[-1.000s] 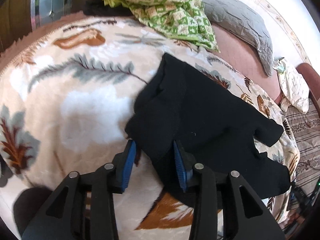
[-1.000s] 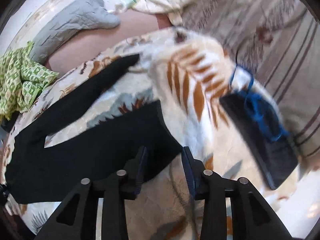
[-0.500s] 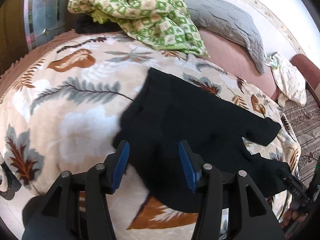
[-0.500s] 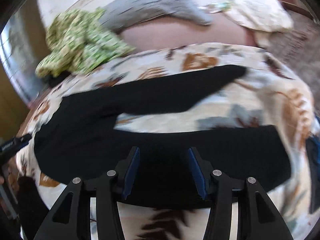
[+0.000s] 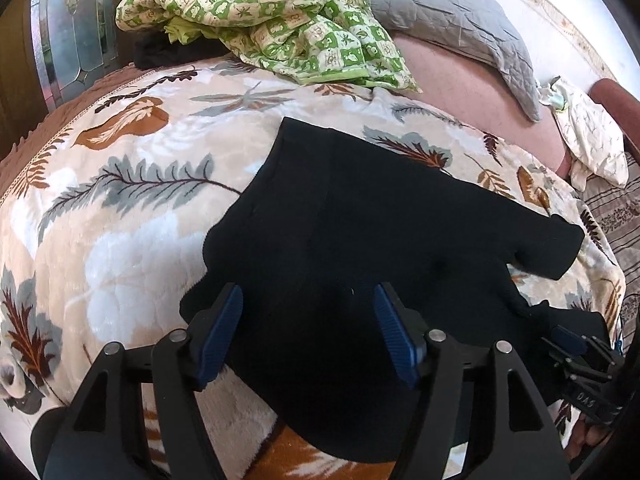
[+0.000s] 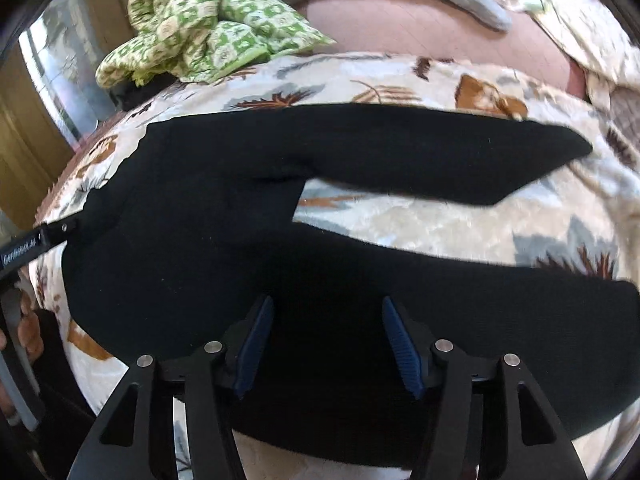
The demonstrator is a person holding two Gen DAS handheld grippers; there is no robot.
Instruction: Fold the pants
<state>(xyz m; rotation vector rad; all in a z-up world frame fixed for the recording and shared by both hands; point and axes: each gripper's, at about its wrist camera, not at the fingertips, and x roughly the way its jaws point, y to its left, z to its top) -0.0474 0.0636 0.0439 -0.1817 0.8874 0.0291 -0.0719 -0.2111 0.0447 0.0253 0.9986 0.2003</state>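
Observation:
Black pants (image 5: 360,216) lie spread flat on a leaf-patterned blanket (image 5: 132,184), the two legs apart in a V in the right wrist view (image 6: 360,152). My left gripper (image 5: 308,320) is open over the waist end of the pants, holding nothing. My right gripper (image 6: 328,332) is open over the near leg, holding nothing. The right gripper also shows at the lower right of the left wrist view (image 5: 576,352). The left gripper's tip shows at the left edge of the right wrist view (image 6: 36,240).
A green checked cloth (image 5: 288,24) is heaped at the far side of the bed. A grey quilted pillow (image 5: 452,24) and a pale cloth (image 5: 592,140) lie beyond on a pink sheet (image 5: 472,88). A glass-panelled door (image 5: 76,32) stands at the left.
Both grippers opened wider. The left one moved onto the waist end. The right one swung left from the leg hem and blanket edge to above the near leg.

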